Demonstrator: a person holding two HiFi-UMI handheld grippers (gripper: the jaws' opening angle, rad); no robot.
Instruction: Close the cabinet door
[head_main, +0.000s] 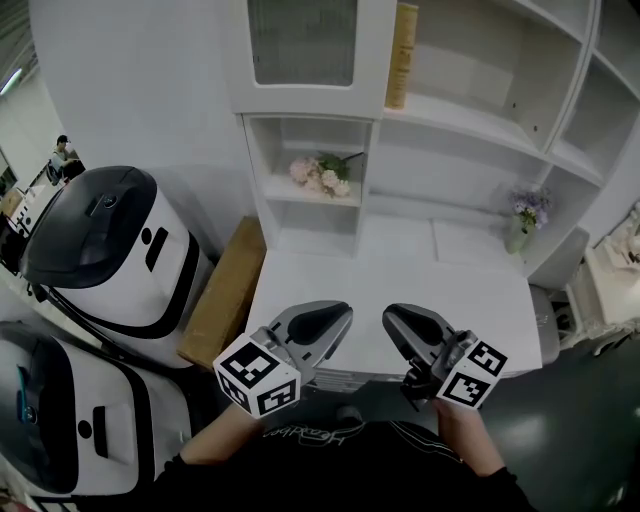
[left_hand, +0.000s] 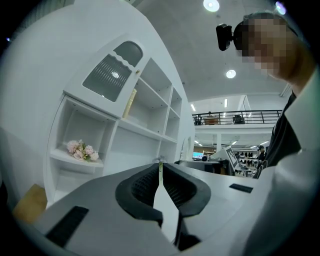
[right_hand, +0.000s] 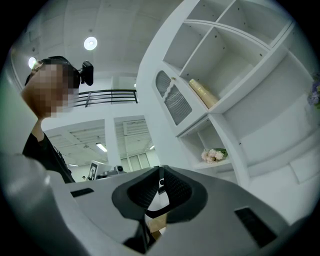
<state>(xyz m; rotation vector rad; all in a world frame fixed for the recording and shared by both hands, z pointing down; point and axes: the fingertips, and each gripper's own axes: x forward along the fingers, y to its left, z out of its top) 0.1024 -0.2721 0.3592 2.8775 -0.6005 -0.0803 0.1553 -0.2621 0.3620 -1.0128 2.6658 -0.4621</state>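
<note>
left gripper (head_main: 338, 314): jaws pressed together, empty
right gripper (head_main: 392, 318): jaws pressed together, empty
cabinet door (head_main: 302, 45): looks shut, above flowers (head_main: 320, 175)

We see the cabinet door (head_main: 303, 45) cropped at the top edge. Just right of it, the yellow book (head_main: 403, 55) is cropped likewise.

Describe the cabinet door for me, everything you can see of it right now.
The cabinet door has a white frame around a grey, ribbed, glass-like panel with an arched top. It stands upright on the top left compartment of the white shelf unit, above the pink flowers and left of a tan book. It looks shut, flush with the unit's front. Nothing touches it.
</note>
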